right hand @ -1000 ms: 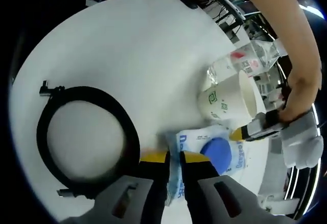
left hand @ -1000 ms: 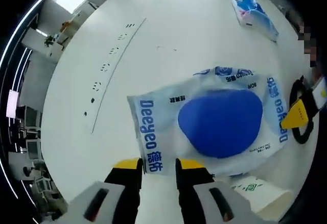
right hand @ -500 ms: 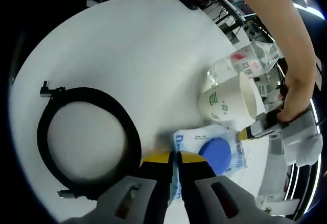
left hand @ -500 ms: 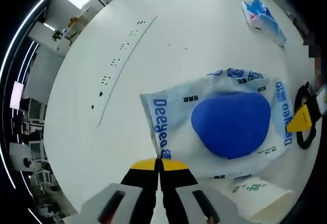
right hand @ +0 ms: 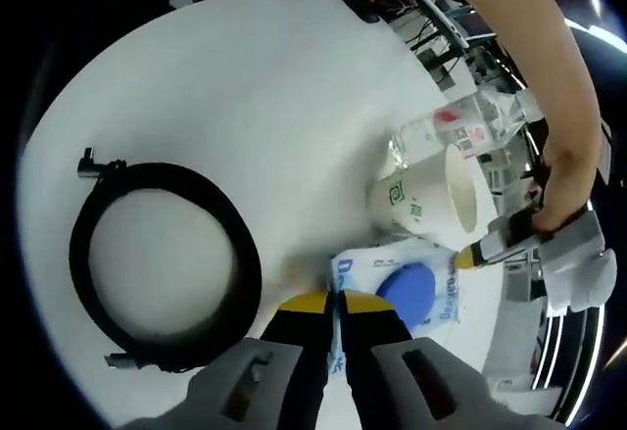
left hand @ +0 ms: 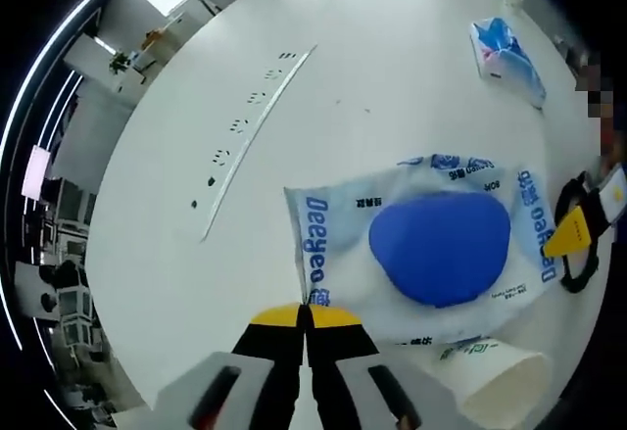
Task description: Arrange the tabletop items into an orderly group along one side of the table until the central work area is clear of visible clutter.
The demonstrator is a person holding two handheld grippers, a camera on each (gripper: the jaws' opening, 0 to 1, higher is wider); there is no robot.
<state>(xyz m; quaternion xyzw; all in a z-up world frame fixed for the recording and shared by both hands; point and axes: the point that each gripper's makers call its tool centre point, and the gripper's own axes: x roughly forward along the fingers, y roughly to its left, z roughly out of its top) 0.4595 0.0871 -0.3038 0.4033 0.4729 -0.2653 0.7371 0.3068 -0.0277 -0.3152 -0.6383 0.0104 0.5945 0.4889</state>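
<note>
A white and blue wet-wipes pack (left hand: 421, 254) with a round blue lid lies in the middle of the white table (left hand: 372, 87). My left gripper (left hand: 306, 314) is shut on the pack's near short edge. In the left gripper view the right gripper (left hand: 578, 234) shows its yellow tip at the pack's far edge. In the right gripper view the same pack (right hand: 404, 288) sits just past my right gripper (right hand: 335, 303), which is shut on its edge. The left gripper (right hand: 495, 246), held by a hand, meets the pack from the right.
A paper cup (right hand: 421, 200) lies on its side beside the pack, with a clear plastic bottle (right hand: 451, 126) behind it. A coiled black cable (right hand: 162, 263) rests to the left. A blue tissue packet (left hand: 505, 48) lies far off. A seam with small sockets (left hand: 255, 126) crosses the table.
Both pairs of jaws have gone from slightly apart around the pack's edges to shut on them. Both views have shifted a little with the hands.
</note>
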